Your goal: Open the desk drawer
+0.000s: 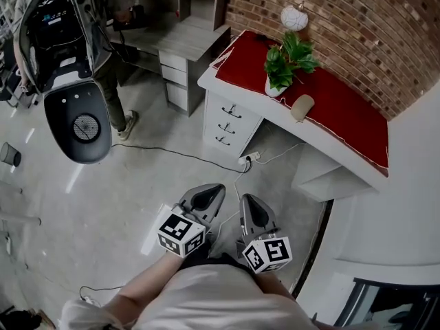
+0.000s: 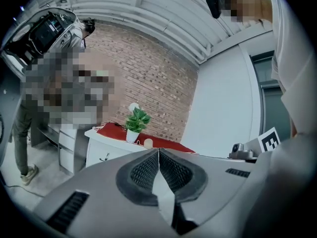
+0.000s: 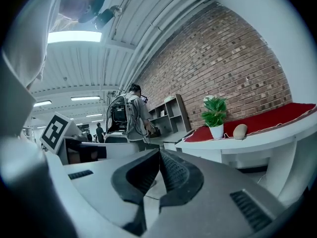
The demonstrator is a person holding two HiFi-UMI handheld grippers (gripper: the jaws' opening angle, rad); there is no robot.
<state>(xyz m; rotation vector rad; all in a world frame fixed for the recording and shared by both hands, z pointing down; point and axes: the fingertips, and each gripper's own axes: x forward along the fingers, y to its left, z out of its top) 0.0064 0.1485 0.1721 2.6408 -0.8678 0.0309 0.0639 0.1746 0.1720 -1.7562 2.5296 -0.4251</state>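
A white desk with a red top stands against the brick wall. Its drawer unit has three closed drawers with dark handles; one drawer shows in the left gripper view. My left gripper and right gripper are side by side over the floor, well short of the desk. Both point toward it. The left gripper is shut with nothing between its pads. The right gripper is also shut and holds nothing.
A potted plant, a beige oval object and a white round object sit on the desk. A power strip with cables lies on the floor before the drawers. A person stands at a second desk to the left.
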